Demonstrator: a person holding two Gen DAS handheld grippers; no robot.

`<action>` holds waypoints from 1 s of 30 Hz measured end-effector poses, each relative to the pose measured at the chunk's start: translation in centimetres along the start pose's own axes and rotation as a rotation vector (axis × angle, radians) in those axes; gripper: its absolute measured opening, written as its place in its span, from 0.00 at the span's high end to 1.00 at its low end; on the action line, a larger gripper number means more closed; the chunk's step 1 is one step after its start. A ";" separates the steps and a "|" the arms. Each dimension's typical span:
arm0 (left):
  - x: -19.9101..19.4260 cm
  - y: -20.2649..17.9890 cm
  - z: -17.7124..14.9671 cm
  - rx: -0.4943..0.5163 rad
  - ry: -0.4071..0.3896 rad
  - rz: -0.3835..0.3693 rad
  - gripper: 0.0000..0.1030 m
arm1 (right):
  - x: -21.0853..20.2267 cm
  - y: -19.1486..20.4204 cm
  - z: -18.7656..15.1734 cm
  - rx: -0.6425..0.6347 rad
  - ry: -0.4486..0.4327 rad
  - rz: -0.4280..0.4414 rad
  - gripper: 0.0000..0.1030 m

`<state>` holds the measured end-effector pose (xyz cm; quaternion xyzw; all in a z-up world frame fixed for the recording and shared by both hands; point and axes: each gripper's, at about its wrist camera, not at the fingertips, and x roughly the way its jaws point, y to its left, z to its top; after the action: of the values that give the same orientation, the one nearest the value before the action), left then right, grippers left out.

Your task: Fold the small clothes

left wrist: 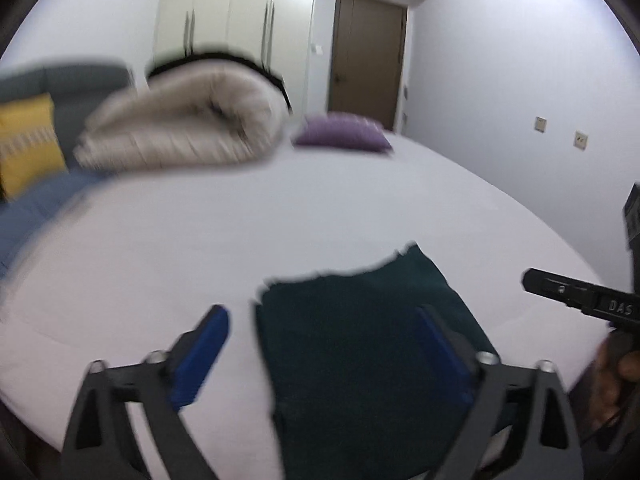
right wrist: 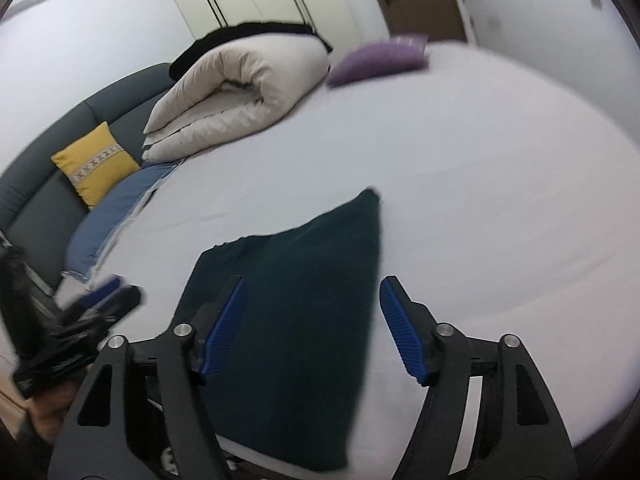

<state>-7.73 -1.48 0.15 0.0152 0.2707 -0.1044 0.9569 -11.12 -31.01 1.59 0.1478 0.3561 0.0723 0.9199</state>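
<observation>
Presently we find the dark green knitted garment [right wrist: 296, 312] lying folded flat on the white bedsheet [right wrist: 480, 200], near its front edge. Our left gripper [left wrist: 324, 344] stands spread wide and our right gripper [right wrist: 312, 328] stands apart, neither pinching cloth. We judge the risks: a low pad could snag the top layer and undo the fold; a careless nudge could slide it off the edge.
</observation>
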 end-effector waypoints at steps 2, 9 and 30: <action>-2.3 -0.7 0.3 0.043 -0.094 0.062 0.00 | -1.6 0.5 -0.1 -0.015 -0.018 -0.034 0.32; -7.2 -0.5 1.9 -0.008 -0.230 0.228 0.00 | -7.7 3.7 -0.9 -0.136 -0.159 -0.160 0.04; -5.2 -0.5 1.6 0.035 0.014 0.279 0.00 | -14.9 7.5 -1.8 -0.132 -0.230 -0.229 0.00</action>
<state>-11.37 -1.06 4.25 0.0703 0.2707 0.0252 0.9598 -23.52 -27.10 12.18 0.0531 0.2576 -0.0270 0.9644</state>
